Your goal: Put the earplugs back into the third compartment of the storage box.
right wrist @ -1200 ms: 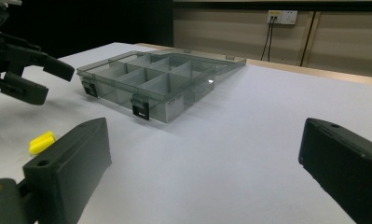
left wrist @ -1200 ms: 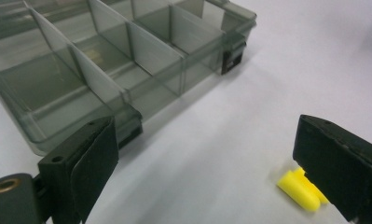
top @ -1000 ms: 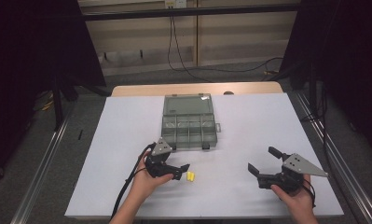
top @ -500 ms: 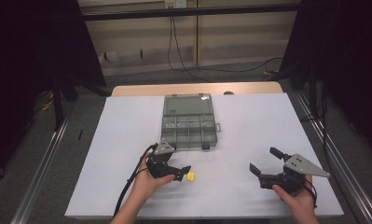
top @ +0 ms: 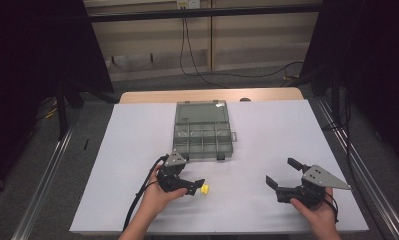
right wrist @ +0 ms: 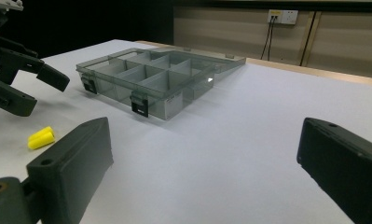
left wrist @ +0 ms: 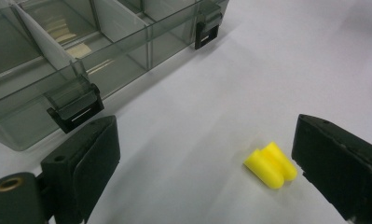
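Left gripper [top: 196, 186] jaws apart, low over the white table [top: 267, 125]. Yellow earplugs [left wrist: 271, 164] lie on the table between the jaws, close to one jaw, not touching either. Open organizer box [top: 203, 132] sits just behind. Right gripper [top: 282, 177] jaws apart, empty, well apart from earplugs.

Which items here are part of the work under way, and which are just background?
In play:
- yellow earplugs, lying between the open left gripper jaws, not gripped
- open compartment box
- right gripper, open, idle on the table

Lying about:
- cables on the floor behind the table
- wall socket
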`<state>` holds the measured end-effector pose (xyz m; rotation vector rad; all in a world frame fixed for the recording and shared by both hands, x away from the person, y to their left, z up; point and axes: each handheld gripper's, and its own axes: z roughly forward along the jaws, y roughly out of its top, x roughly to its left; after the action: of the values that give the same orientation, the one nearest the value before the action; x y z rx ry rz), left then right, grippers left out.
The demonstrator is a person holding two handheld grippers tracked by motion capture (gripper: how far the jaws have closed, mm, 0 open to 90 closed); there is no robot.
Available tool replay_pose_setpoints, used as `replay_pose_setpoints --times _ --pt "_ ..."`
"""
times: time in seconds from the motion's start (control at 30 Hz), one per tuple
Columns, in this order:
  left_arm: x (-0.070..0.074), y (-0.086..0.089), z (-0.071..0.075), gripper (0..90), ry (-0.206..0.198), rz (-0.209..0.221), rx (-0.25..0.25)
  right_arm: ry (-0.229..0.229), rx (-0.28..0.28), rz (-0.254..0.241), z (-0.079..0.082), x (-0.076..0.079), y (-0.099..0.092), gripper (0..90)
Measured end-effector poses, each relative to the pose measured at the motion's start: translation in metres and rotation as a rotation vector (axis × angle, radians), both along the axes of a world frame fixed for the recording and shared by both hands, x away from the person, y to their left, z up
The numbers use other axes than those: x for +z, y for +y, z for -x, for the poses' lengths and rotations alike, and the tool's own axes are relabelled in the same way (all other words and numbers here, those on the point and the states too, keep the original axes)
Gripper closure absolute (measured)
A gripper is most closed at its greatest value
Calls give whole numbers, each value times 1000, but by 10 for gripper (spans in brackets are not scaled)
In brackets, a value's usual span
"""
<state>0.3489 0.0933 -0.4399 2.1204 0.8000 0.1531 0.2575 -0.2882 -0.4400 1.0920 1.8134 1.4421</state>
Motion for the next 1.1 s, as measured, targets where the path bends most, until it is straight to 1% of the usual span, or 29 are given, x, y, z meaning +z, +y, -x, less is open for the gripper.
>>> replay_pose_setpoints --times 0.1,0.17,0.27,0.4,0.47,0.5,0.53,0.6,0.67,0.77,0.87,0.97,1.03,1.1 --pt "1 1 1 79 3 0 -1 -1 0 -3 0 0 0 29" --pt "1 1 3 84 1 7 -4 0 2 -2 -1 0 1 30" --pt "3 1 5 109 -1 8 -17 0 4 -1 -1 1 1 31" --pt "2 -1 8 135 1 -14 -39 -2 10 -1 -1 1 2 36" --pt "0 -2 9 196 8 -22 -60 0 14 -4 -2 1 3 38" --pt "0 -3 10 202 12 -20 -66 -2 16 -2 -2 1 4 38" --pt "-1 -4 11 229 17 -20 -75 0 18 -2 -3 1 4 39" --pt "-1 -4 11 303 19 -18 -73 2 20 -1 -3 1 5 40" --pt "-1 -4 12 369 10 -18 -77 2 21 3 -3 1 5 43" --pt "-3 -6 13 437 14 -32 -89 0 23 0 -3 1 5 44" --pt "-6 -8 13 473 24 -35 -92 0 22 -4 -3 1 5 46" --pt "-7 -9 12 483 23 -51 -92 3 18 -8 -4 1 4 48" --pt "-8 -9 12 483 34 -44 -89 -1 18 -6 -4 1 4 48" --pt "-8 -9 12 485 33 -44 -94 0 17 -8 -4 1 4 49"
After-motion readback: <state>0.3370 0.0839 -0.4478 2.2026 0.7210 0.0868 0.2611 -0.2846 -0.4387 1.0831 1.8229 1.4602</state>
